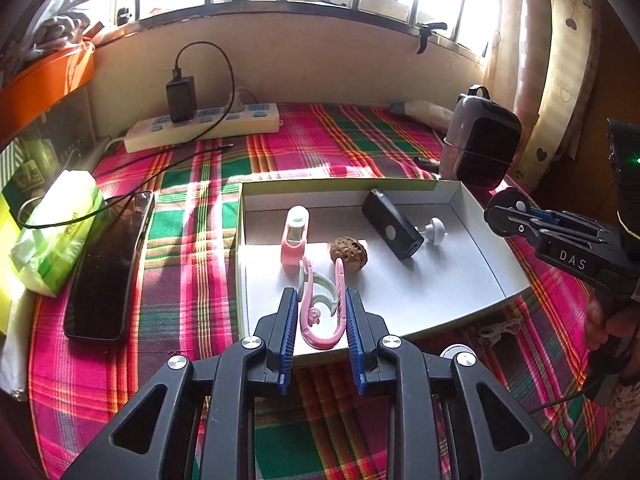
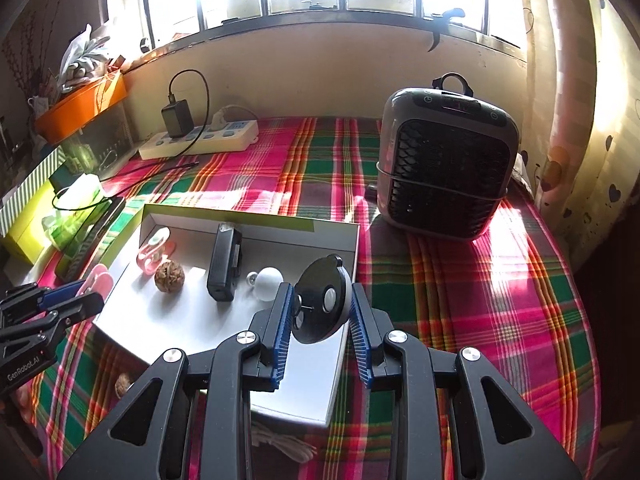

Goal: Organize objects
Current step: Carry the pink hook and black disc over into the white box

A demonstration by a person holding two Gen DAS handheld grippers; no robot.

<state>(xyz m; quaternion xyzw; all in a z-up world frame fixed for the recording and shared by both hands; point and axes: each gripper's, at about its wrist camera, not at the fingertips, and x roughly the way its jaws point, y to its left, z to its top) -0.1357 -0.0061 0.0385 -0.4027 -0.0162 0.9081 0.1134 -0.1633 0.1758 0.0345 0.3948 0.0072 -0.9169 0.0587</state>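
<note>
Left gripper (image 1: 322,312) is clamped on a pink and pale-green clip (image 1: 320,306), held over the near edge of a shallow white box (image 1: 440,292) that sits on the bench's plaid cloth (image 1: 192,264). Along the bench's left edge lie a green tissue pack (image 1: 56,232) and a dark phone (image 1: 106,272), with a white power strip (image 1: 200,128) and black charger (image 1: 181,98) at the back left. Inside the box, from left to right, rest a pink holder (image 1: 295,234), a walnut (image 1: 348,253), a black rectangular device (image 1: 392,230) and a white knob (image 1: 434,231). Right gripper (image 2: 318,310) is closed on a black disc (image 2: 320,300) above the box's near right corner; its side reads "DAS", and the left one reads "GenRobot.AI". A grey heater (image 2: 446,164) stands at the back right. Both grippers tilt downward; a hand (image 1: 608,324) grasps the right handle.
</note>
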